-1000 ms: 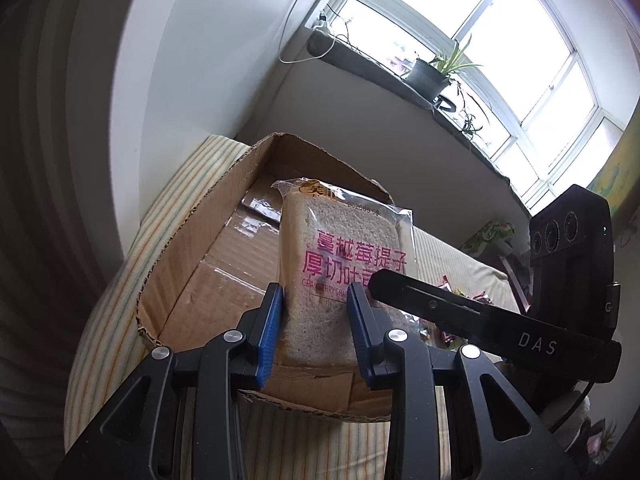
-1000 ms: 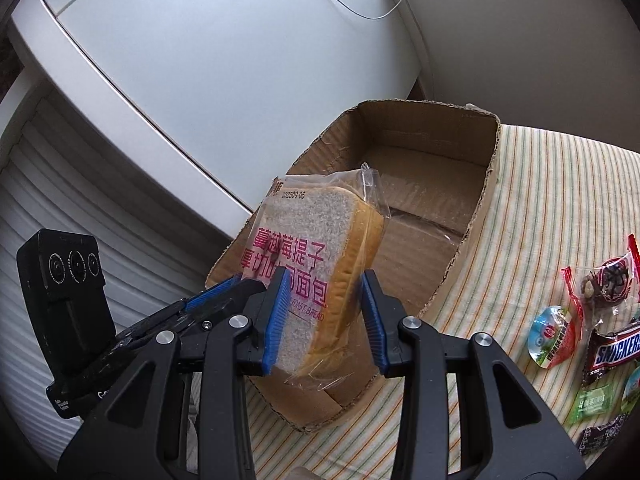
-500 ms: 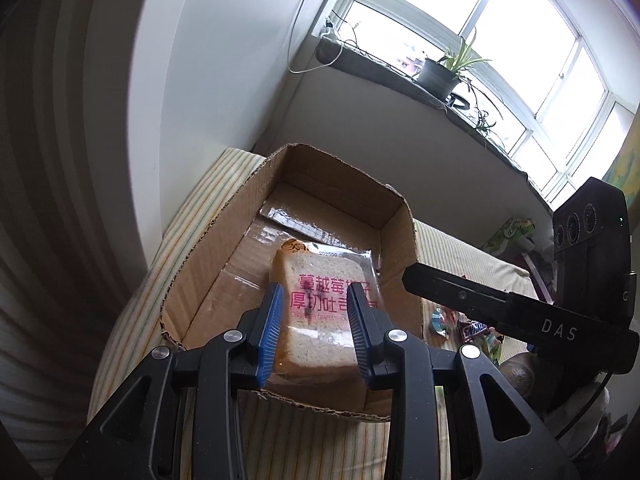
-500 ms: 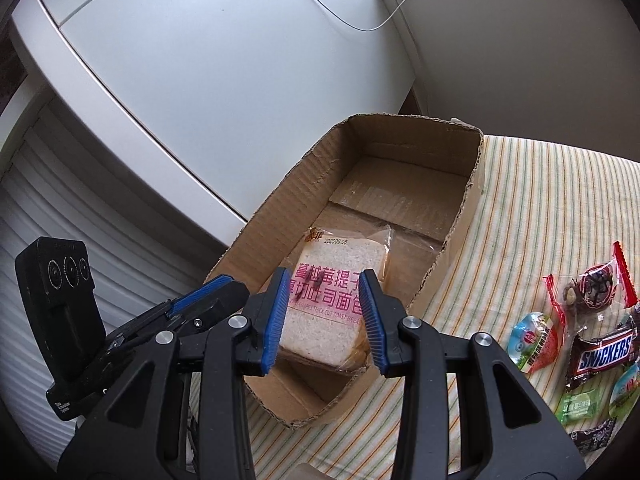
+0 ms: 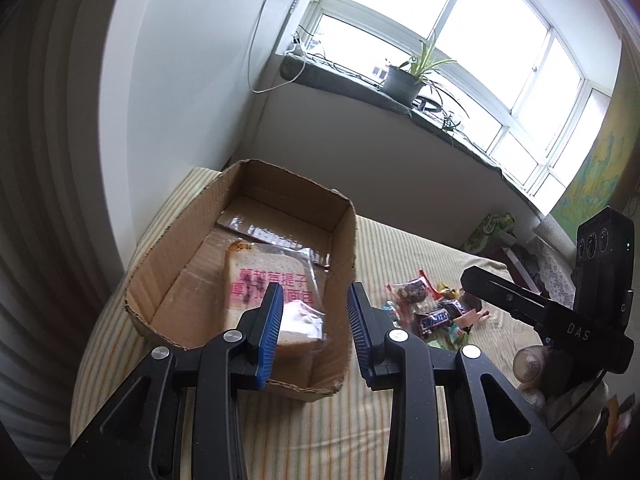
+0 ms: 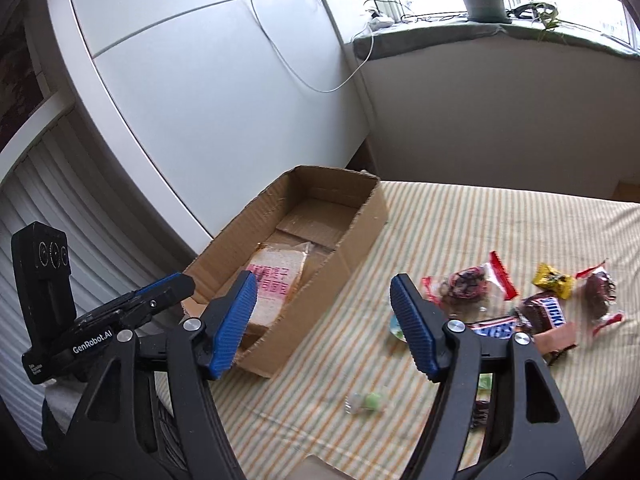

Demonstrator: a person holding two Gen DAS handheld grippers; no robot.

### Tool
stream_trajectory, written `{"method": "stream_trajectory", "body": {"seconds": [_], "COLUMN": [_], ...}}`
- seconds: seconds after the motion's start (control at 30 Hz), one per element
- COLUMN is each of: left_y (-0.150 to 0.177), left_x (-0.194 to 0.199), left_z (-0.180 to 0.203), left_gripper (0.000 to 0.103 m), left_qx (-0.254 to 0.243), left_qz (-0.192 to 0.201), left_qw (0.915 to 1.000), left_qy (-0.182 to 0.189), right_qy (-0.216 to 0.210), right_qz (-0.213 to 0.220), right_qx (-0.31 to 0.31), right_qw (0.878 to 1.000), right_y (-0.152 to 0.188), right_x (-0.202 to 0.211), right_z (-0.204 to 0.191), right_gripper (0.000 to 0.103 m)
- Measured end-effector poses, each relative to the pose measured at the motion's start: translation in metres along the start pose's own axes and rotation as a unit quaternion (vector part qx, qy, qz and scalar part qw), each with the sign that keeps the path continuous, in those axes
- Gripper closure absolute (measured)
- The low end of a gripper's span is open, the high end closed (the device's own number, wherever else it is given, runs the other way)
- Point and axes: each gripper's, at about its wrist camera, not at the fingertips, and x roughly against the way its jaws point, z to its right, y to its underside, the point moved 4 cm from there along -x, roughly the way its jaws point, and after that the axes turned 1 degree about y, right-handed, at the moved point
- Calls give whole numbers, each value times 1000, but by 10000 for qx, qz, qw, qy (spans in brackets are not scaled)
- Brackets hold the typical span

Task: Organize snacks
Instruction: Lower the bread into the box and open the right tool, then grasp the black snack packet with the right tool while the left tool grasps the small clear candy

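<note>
- the clear-wrapped white bread slice with pink print [image 5: 267, 284] lies flat in the open brown cardboard box [image 5: 343, 256] on the striped cloth surface [image 6: 440, 220].
- right claw [image 6: 323, 320], just opening, is released and empty; the crinkly snack packets [image 6: 520, 304] lie to its right, nearer it.
- left claw [image 5: 314, 330] stands narrow, gripping nothing.

I am in a home, likely a bedroom. A striped bedsheet [image 6: 460, 220] lies below me. A potted plant [image 5: 404, 76] stands on the windowsill [image 5: 360, 80].
</note>
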Motion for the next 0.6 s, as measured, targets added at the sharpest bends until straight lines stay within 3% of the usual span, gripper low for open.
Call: {"method": "stream_trajectory", "body": {"seconds": [0.27,0.6], "left_y": [33,83], "left_x": [-12,-41], "left_z": [46,84], "left_gripper": [71,71], "left_qx": [-315,-596], "left_qz": [-310,-1023], "left_qw": [9978,9908], "left_qy": [491,662], "right_qy": [824,1233], "right_qz": [124,-413], "right_qx": [-147,-250], "right_qw": [9964,9912], "right_y": [25,87], "right_x": [47,40], "right_z": [60,99], "right_gripper": [31,31]}}
